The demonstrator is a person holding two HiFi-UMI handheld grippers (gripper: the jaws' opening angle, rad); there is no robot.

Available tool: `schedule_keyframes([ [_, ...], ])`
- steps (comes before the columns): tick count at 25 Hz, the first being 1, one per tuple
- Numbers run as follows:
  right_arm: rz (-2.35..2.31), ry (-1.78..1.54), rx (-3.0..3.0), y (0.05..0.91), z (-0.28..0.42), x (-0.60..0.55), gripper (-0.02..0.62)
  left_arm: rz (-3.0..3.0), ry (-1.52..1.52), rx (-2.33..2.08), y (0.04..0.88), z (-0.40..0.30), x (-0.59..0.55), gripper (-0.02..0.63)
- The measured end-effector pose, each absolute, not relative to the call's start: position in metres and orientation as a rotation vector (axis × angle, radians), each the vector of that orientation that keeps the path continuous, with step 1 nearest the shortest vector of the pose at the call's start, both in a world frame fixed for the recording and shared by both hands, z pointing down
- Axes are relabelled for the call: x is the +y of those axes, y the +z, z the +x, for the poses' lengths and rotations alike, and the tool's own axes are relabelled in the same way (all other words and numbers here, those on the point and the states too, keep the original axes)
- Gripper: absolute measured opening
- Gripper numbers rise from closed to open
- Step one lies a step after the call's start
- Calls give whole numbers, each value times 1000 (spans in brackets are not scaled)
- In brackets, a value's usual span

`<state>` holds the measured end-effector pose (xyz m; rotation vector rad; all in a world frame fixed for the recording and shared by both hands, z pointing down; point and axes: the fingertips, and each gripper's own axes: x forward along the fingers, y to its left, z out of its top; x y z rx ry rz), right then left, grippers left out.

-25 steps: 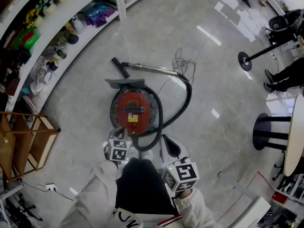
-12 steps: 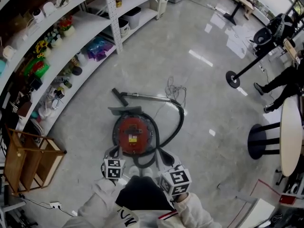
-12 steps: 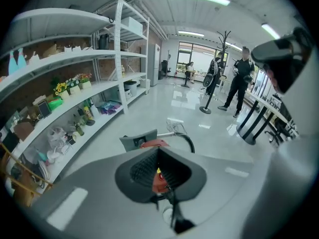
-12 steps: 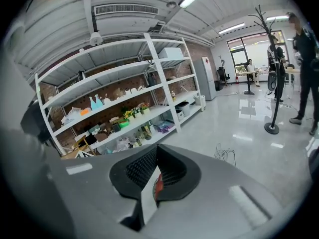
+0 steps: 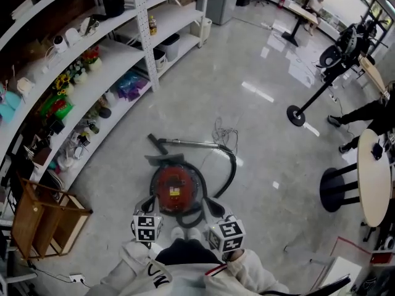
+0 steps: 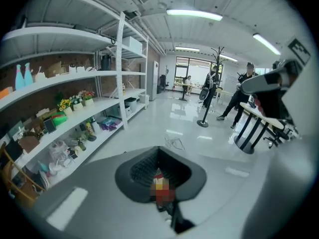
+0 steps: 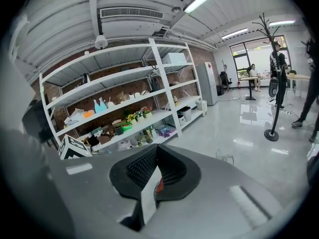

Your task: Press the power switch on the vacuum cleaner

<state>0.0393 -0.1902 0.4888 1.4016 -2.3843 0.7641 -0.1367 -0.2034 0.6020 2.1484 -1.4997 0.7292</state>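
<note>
left gripper (image 5: 145,209) and right gripper (image 5: 215,209) both pinched shut on nothing, aimed level across the room; vacuum cleaner (image 5: 178,189) sits on the floor below, between them, so either one probably has to tip down

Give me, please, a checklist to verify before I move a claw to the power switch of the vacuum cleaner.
1. Vacuum cleaner in sight, close ahead: ok.
2. Power switch found on its red top: cannot tell, too small.
3. Left claw closed, nothing held: ok.
4. Right claw closed, nothing held: ok.
5. Claws aimed down at the vacuum: not ok; both gripper views look across the room toward the shelves.
6. Hose off the red top: ok, it curves round the right side.
</note>
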Motion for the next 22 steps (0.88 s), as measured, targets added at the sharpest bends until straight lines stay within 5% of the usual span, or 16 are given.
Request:
schedule_keyframes([
  [22,1516,626,-2470,430,63,-206,0,2318,568,-1582,505,-125,-213,0],
])
